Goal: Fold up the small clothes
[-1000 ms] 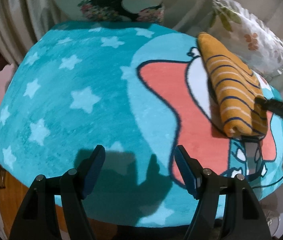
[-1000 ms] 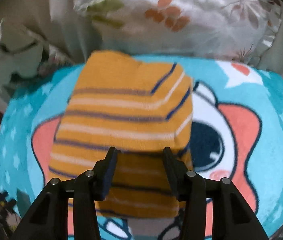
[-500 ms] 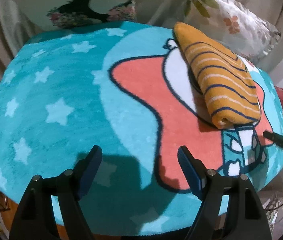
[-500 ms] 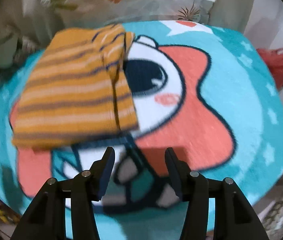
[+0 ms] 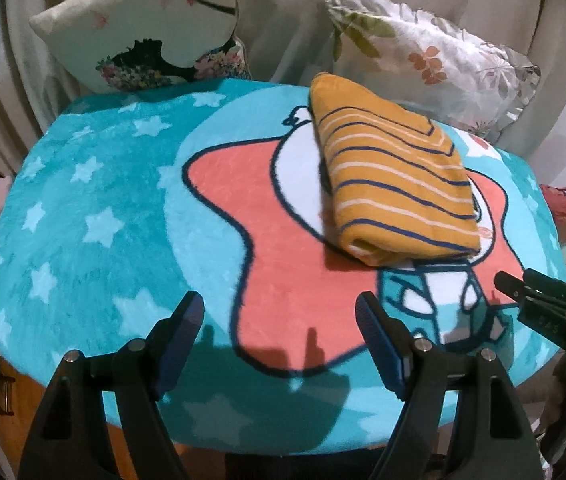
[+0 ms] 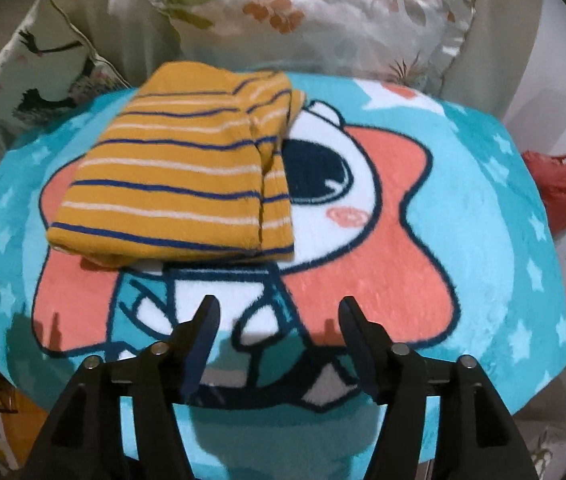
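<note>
The near half of the blanket-covered surface lies bare — room to pass on the starred side and along the front edge. The folded striped garment takes up the far middle. Two pillows wall off the back edge — no way through there.

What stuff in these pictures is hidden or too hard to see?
- What kind of garment the folded striped garment is: both views, its folds hide its shape.
- The rug under the garment: both views, covered by it.
- The right gripper: left wrist view, mostly cut off by the right edge.
- The red thing beyond the rug: right wrist view, cut off by the right edge.
</note>
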`<state>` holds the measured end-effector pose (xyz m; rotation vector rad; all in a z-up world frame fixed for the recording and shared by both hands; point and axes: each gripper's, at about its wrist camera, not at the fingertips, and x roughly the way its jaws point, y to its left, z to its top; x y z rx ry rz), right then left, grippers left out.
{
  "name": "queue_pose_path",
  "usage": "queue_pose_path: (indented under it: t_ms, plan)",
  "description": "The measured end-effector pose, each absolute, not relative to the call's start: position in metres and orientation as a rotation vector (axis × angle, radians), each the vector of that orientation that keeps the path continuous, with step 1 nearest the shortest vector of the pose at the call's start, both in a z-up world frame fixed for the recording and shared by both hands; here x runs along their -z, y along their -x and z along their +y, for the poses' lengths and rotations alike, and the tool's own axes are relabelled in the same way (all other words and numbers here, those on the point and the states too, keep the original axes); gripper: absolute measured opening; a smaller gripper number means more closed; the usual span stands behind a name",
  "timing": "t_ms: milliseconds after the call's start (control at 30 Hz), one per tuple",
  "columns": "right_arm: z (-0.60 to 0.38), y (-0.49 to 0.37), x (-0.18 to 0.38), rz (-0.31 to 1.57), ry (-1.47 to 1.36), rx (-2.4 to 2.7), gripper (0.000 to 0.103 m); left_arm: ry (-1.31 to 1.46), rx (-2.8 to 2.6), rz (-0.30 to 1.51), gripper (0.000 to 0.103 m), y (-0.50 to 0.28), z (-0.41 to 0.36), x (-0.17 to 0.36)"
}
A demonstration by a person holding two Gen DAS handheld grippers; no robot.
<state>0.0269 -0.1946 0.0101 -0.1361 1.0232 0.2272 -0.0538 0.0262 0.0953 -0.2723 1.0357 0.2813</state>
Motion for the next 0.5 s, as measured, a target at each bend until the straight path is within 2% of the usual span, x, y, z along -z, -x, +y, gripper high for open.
queue_pose_path:
  t_ms: [500]
  plan:
    - [-0.224,-0.004,0.018,1.081,0.154,-0.286,0.068,0.309,-0.339,1.029,0.078,0.081,-0.032,-0.096]
